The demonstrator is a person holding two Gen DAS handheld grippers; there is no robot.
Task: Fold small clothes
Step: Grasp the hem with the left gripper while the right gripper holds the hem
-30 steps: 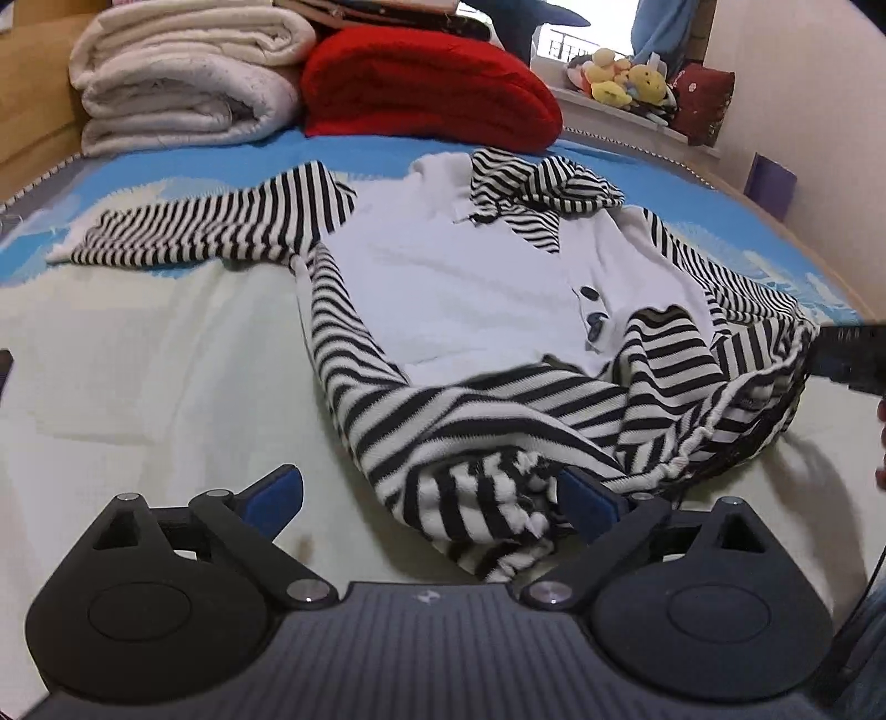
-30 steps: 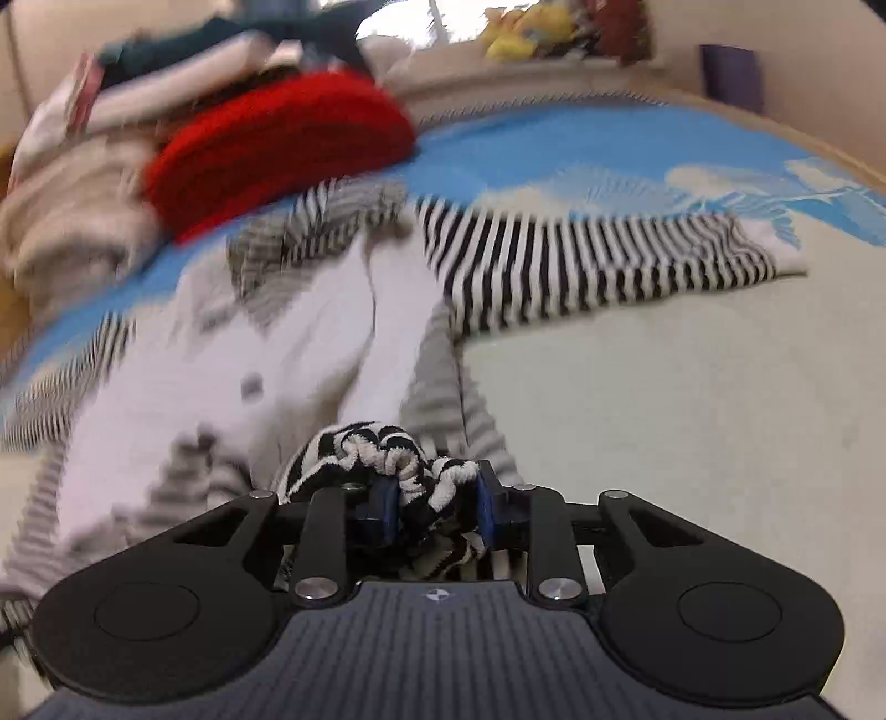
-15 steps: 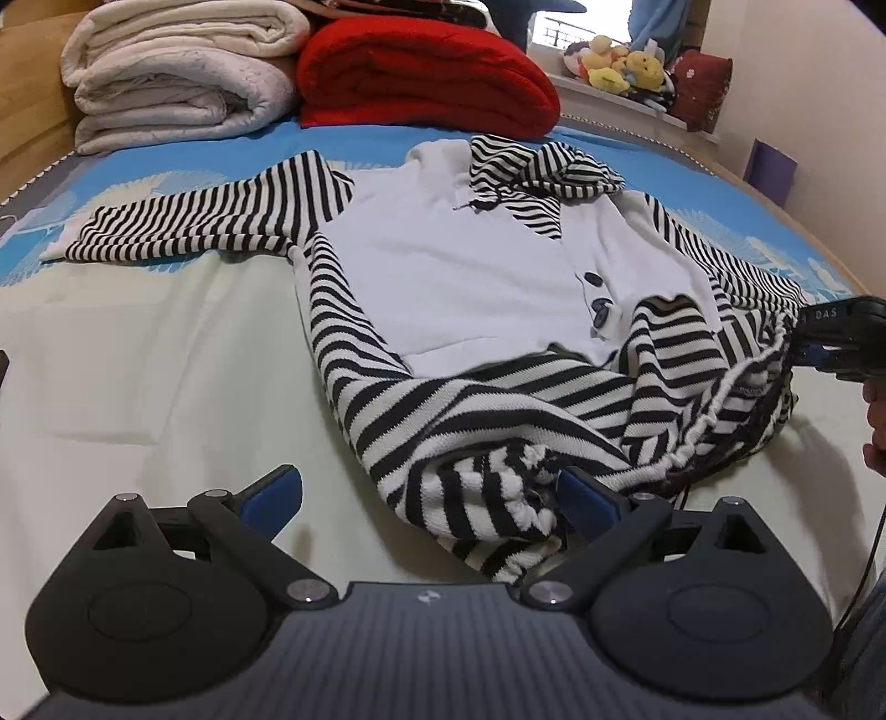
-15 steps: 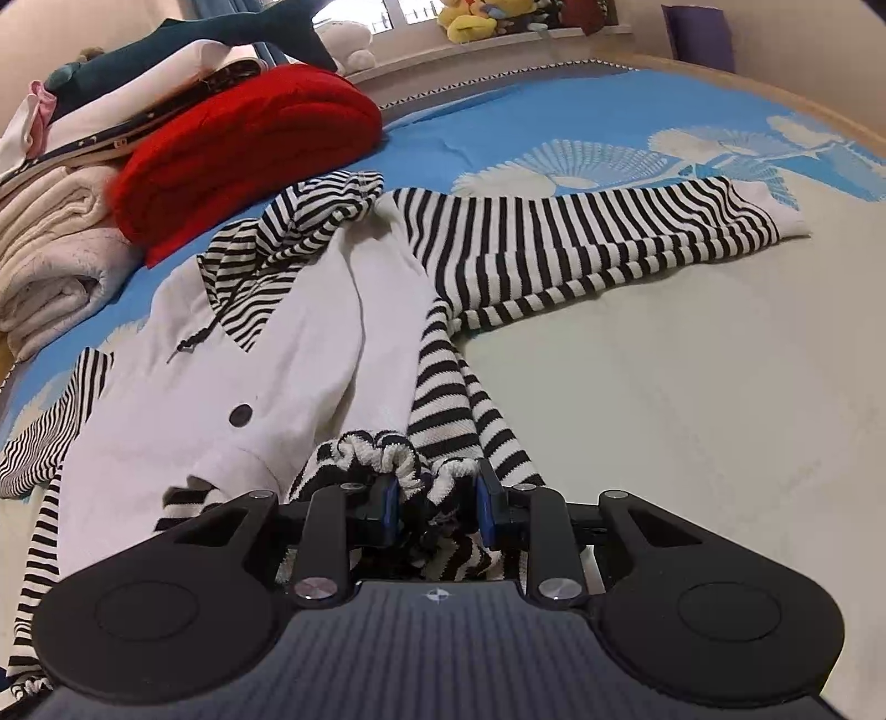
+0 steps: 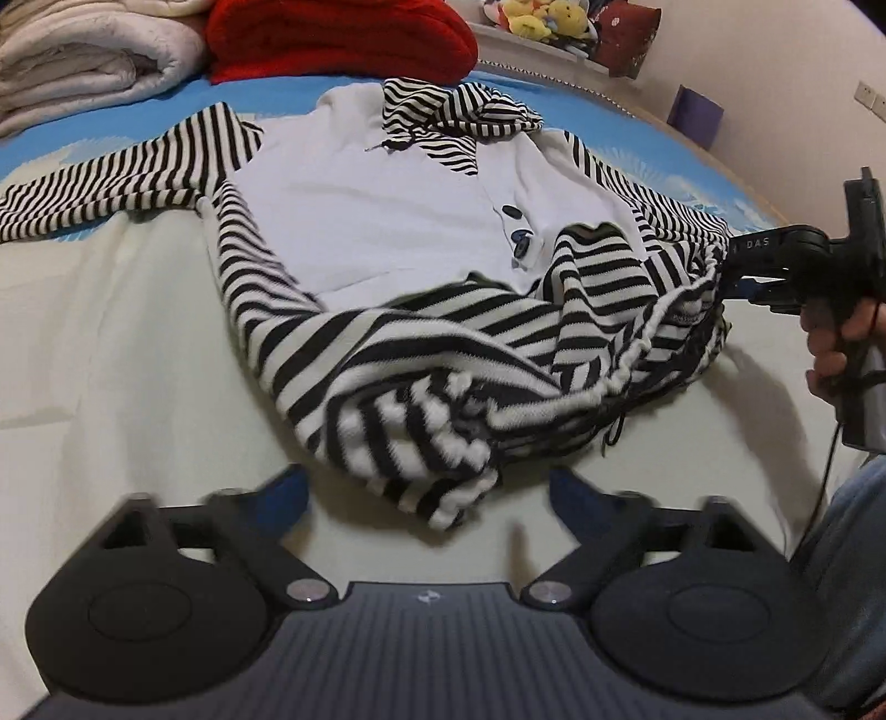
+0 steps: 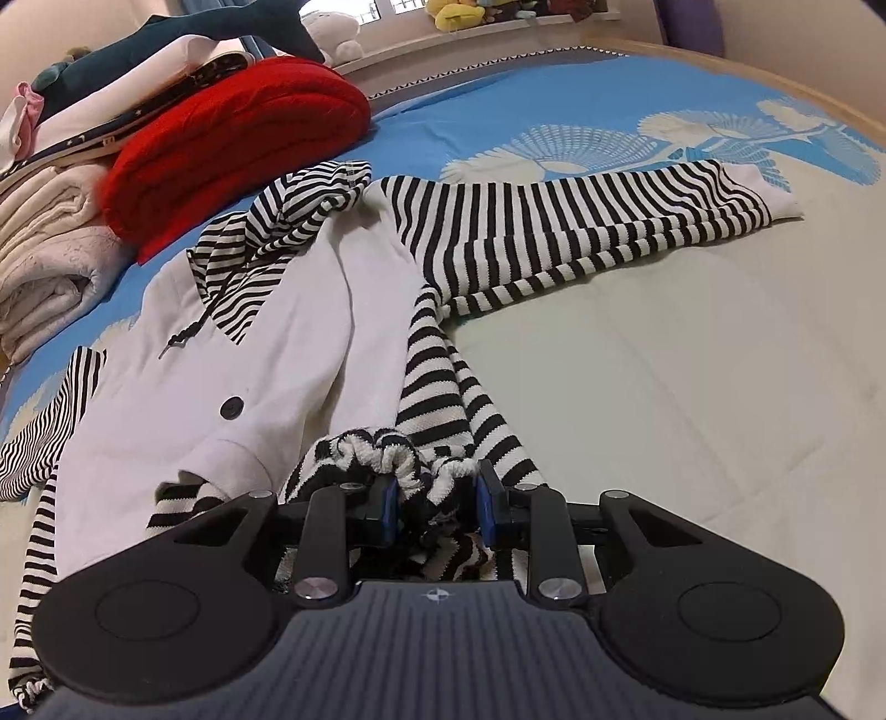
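Observation:
A small white cardigan [image 5: 376,221] with black-and-white striped sleeves, hood and hem lies face up on the bed; it also shows in the right wrist view [image 6: 288,354]. Its striped hem [image 5: 432,421] is bunched and partly lifted. My left gripper [image 5: 429,498] is open, its blue pads either side of the near end of the hem, not gripping. My right gripper [image 6: 434,501] is shut on the hem's ruffled edge [image 6: 387,448]; it shows at the right of the left wrist view [image 5: 742,277], holding the other hem corner up.
A folded red knit [image 6: 238,138] and folded cream blankets [image 6: 44,243] are stacked at the head of the bed, with more folded clothes on top. Plush toys [image 5: 531,25] sit on the sill. The bedcover [image 6: 692,399] is cream with a blue patterned far part.
The left gripper has pulled back and its right pad has come off the hem. The right gripper still holds its corner, and the view has steadied over the cardigan.

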